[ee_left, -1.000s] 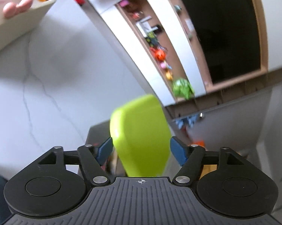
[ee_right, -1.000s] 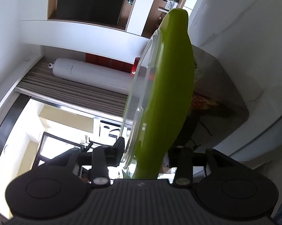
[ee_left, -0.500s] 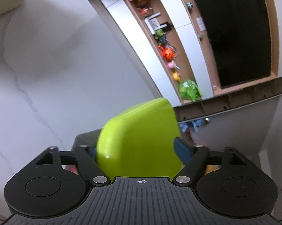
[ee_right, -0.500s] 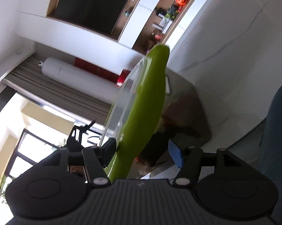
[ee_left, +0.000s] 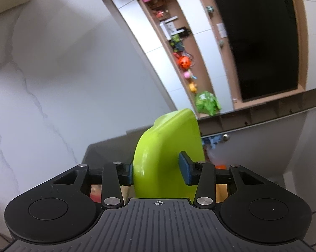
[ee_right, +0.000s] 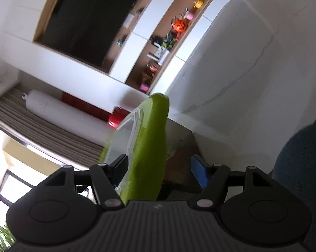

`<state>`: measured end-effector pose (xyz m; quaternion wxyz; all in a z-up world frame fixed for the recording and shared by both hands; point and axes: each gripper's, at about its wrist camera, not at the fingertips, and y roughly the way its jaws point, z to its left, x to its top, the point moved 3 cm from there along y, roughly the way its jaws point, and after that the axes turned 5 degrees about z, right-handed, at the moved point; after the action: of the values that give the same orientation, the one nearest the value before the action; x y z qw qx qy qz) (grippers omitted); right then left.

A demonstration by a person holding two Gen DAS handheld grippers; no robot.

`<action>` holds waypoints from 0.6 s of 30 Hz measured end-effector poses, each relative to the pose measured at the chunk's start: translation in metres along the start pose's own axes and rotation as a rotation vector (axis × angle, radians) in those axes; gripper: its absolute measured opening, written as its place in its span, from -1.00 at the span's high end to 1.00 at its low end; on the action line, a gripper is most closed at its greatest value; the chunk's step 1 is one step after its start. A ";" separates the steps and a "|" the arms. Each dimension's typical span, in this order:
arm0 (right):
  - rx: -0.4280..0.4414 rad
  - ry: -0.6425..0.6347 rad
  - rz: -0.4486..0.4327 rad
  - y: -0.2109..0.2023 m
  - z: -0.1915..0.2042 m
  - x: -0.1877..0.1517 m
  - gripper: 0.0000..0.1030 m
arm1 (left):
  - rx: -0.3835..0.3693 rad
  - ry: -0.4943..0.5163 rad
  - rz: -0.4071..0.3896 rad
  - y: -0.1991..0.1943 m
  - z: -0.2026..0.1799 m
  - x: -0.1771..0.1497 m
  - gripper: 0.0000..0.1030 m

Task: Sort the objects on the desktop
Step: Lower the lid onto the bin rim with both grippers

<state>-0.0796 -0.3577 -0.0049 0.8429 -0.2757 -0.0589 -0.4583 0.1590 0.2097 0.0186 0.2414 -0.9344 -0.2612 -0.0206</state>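
Left wrist view: the left claw point(ee_left: 158, 171), its jaws just closing, clamps the green lid point(ee_left: 168, 147) at lower centre, above the white desk point(ee_left: 42, 84).

Right wrist view: the right claw point(ee_right: 160, 171), just widening, stands slack around the green lid's point(ee_right: 149, 147) rim at centre frame. The lid looks light, stiff, slippery plastic; grip its edge.

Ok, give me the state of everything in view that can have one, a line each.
left gripper, shut on the green lid; its jaws have just been closing.
right gripper, open; its jaws have just been opening, the lid is between them and one pad stands clear of it.
green lid, on edge, gripped by the left gripper only.
grey box, open at the top, things inside.
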 end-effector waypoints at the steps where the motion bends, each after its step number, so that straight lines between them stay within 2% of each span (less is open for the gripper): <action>1: -0.001 -0.024 0.002 0.002 0.005 0.001 -0.14 | 0.000 0.011 -0.005 -0.005 -0.001 -0.004 0.20; 2: -0.021 -0.059 -0.003 0.006 0.013 0.002 -0.08 | 0.005 0.028 -0.012 -0.010 -0.002 -0.009 0.20; 4: -0.058 -0.128 -0.015 0.017 0.030 0.008 -0.09 | 0.021 0.049 -0.033 -0.020 -0.002 -0.016 0.20; 11: -0.083 -0.247 -0.029 0.054 0.064 0.043 -0.07 | 0.000 0.029 -0.018 -0.039 0.015 -0.044 0.19; 12: -0.102 -0.263 -0.029 0.059 0.067 0.047 -0.01 | -0.003 0.023 -0.014 -0.040 0.018 -0.047 0.18; 13: -0.135 -0.294 -0.030 0.067 0.068 0.051 0.35 | -0.008 0.018 -0.011 -0.041 0.021 -0.050 0.17; 14: -0.176 -0.337 -0.033 0.075 0.071 0.054 0.52 | -0.014 0.013 -0.007 -0.043 0.024 -0.053 0.16; 17: -0.190 -0.375 -0.047 0.089 0.079 0.060 0.50 | -0.020 -0.001 -0.006 -0.047 0.032 -0.056 0.15; 18: -0.185 -0.368 -0.044 0.088 0.081 0.059 0.49 | -0.014 -0.004 -0.009 -0.049 0.035 -0.057 0.05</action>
<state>0.0373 -0.3215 0.0479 0.7788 -0.4297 -0.1757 -0.4219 0.0831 0.2349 0.0003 0.2340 -0.9349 -0.2658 -0.0217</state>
